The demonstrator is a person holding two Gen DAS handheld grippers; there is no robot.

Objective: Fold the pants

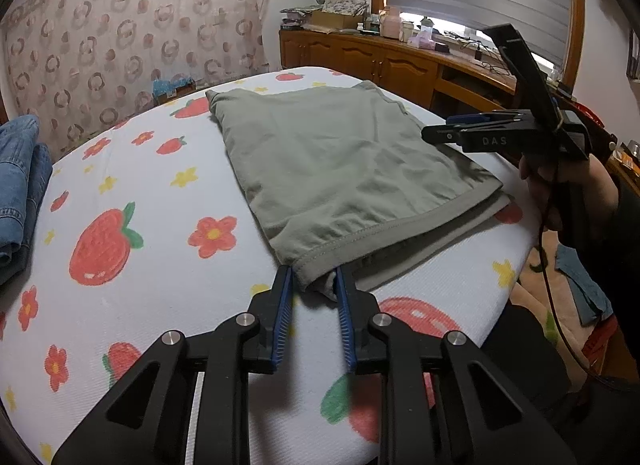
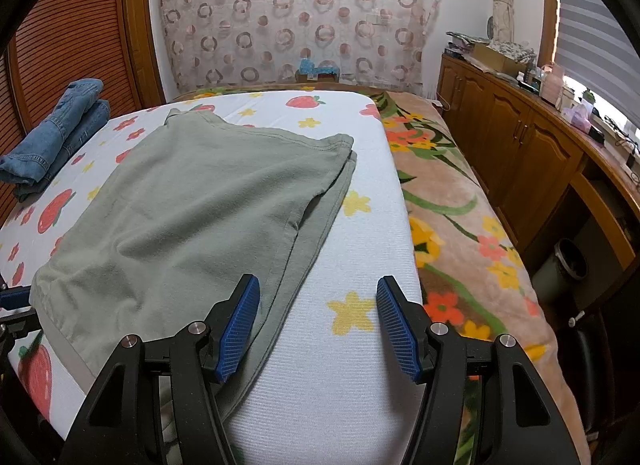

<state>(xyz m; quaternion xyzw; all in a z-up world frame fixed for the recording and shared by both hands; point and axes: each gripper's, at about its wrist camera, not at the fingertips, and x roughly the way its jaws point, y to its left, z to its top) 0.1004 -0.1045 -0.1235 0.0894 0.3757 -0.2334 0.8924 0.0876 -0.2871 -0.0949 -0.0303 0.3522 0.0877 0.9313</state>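
Observation:
Grey-green pants (image 1: 336, 161) lie folded flat on a white mat (image 1: 168, 265) printed with strawberries and flowers. They also show in the right wrist view (image 2: 192, 217). My left gripper (image 1: 314, 279) has its jaws close around the near hem corner of the pants, with the cloth between the blue pads. My right gripper (image 2: 318, 293) is wide open and empty, low over the near right edge of the pants, its left pad above the cloth. It also shows in the left wrist view (image 1: 492, 133), held by a hand at the right.
Folded blue jeans (image 2: 56, 137) lie at the mat's far left, also in the left wrist view (image 1: 20, 185). A floral blanket (image 2: 460, 205) lies right of the mat. A wooden cabinet (image 2: 520, 137) with clutter runs along the right wall. A patterned curtain (image 2: 296, 13) hangs behind.

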